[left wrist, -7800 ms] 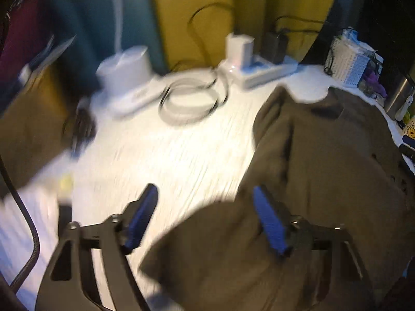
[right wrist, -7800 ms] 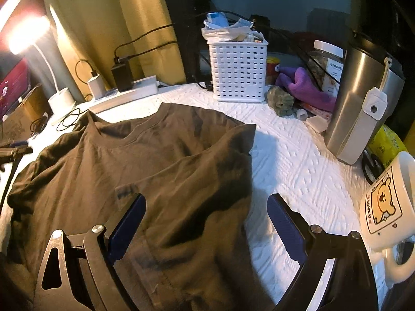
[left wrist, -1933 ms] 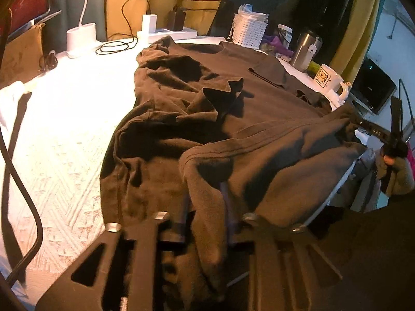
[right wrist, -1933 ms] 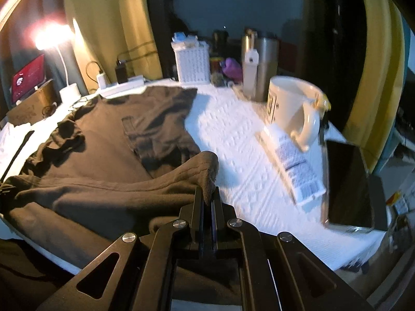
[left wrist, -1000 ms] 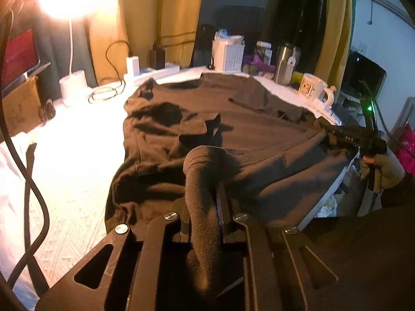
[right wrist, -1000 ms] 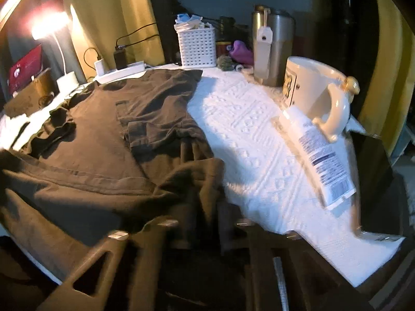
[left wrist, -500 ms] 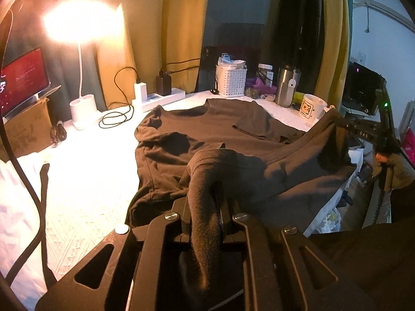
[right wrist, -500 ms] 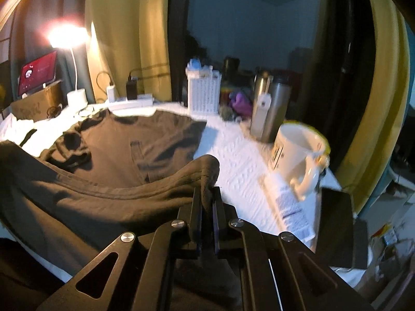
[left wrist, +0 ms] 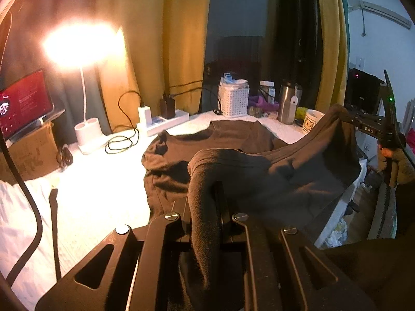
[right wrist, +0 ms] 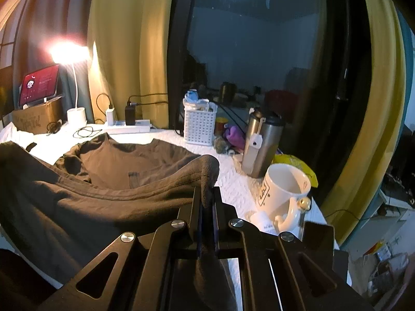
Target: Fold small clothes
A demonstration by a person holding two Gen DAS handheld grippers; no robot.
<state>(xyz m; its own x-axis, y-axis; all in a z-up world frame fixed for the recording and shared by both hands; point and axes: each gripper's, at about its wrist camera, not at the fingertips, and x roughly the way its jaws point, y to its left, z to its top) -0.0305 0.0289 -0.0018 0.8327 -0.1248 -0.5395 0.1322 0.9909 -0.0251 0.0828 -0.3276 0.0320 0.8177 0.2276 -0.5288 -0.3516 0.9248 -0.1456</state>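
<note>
While both clamp the brown shirt (right wrist: 109, 197): left tool (left wrist: 205, 197), right tool (left wrist: 373, 129) lettered "DAS".

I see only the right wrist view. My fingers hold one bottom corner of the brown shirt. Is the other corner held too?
Observer: Yes. In the left wrist view the left gripper is shut on the brown shirt, a thick fold bulging between its fingers.
Operator: Does the hem hang free between the two?
Observer: It stretches across to the right gripper, lifted above the table edge.
Operator: Is the collar end lifted as well?
Observer: No, it lies flat on the white cloth, near the power strip.
</note>
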